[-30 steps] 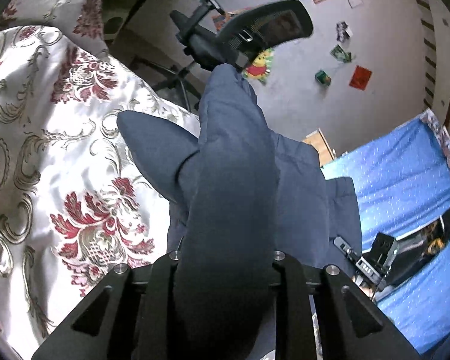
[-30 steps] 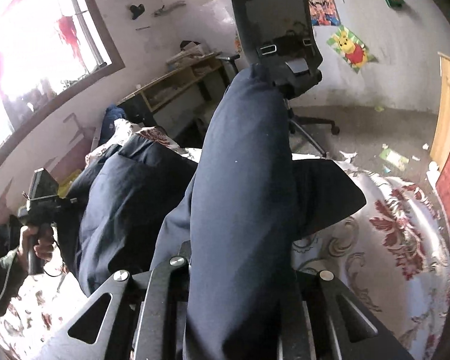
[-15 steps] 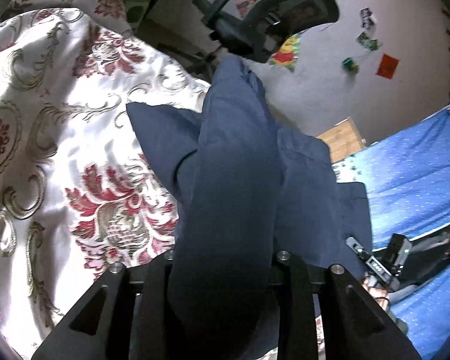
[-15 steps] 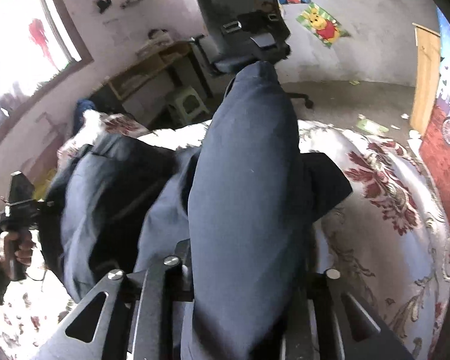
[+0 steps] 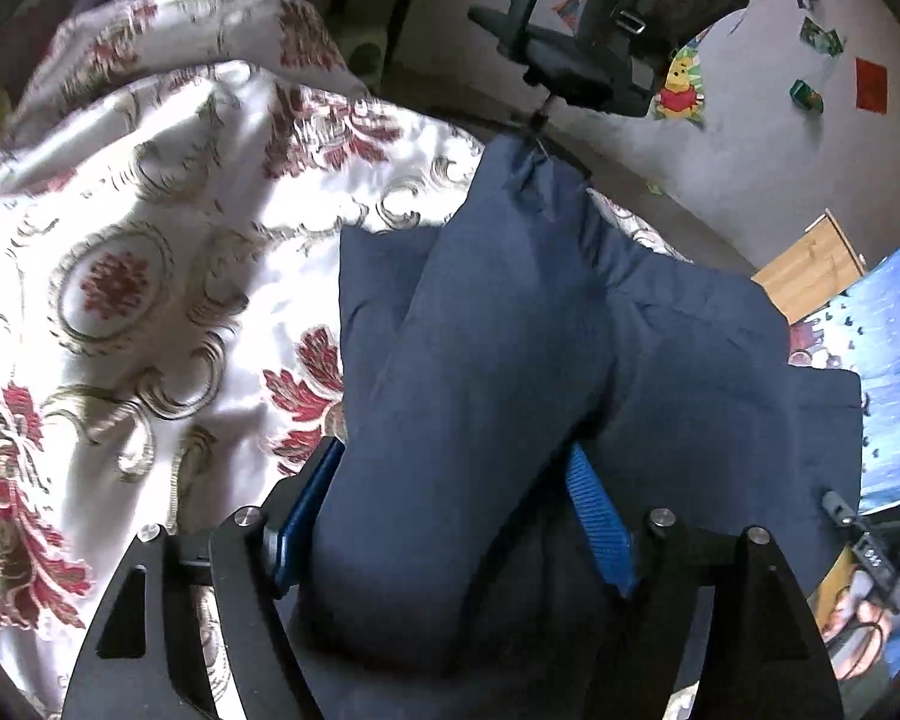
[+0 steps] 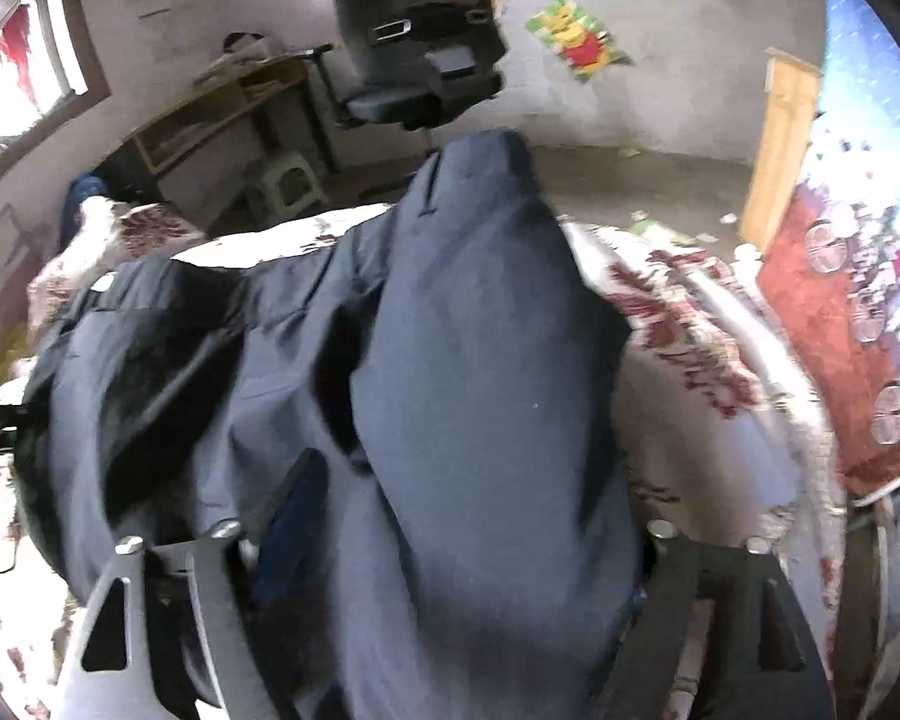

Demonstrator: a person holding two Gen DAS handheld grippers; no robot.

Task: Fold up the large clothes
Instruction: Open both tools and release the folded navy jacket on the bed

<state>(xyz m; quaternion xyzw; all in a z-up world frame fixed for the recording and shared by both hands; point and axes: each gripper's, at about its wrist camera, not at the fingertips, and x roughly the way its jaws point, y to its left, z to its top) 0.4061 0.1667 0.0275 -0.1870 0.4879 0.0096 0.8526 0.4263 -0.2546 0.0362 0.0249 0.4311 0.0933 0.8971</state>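
Note:
A large dark navy garment [image 5: 690, 372] lies spread on a white bedspread with a red and gold floral pattern [image 5: 150, 300]. A thick fold of it bulges up between the fingers of my left gripper [image 5: 453, 456]. The jaws are opening: the blue pads [image 5: 594, 516] show, and the right one stands off the cloth. In the right wrist view the same garment [image 6: 474, 330] fills the middle. Another fold sits between the wide, still opening jaws of my right gripper [image 6: 462, 480], whose right finger is hidden by cloth.
A black office chair [image 6: 414, 30] stands beyond the bed's far edge, with a wooden desk [image 6: 210, 114] and a small stool [image 6: 285, 180] to its left. A wooden board [image 5: 810, 270] and blue patterned fabric [image 5: 888, 330] lie to the right. Bedspread [image 6: 690, 390] shows right of the garment.
Both grippers have tipped downward and sunk toward the bed. Their jaws, shut on the navy folds before, have spread apart, and the folds now rest lower on the garment.

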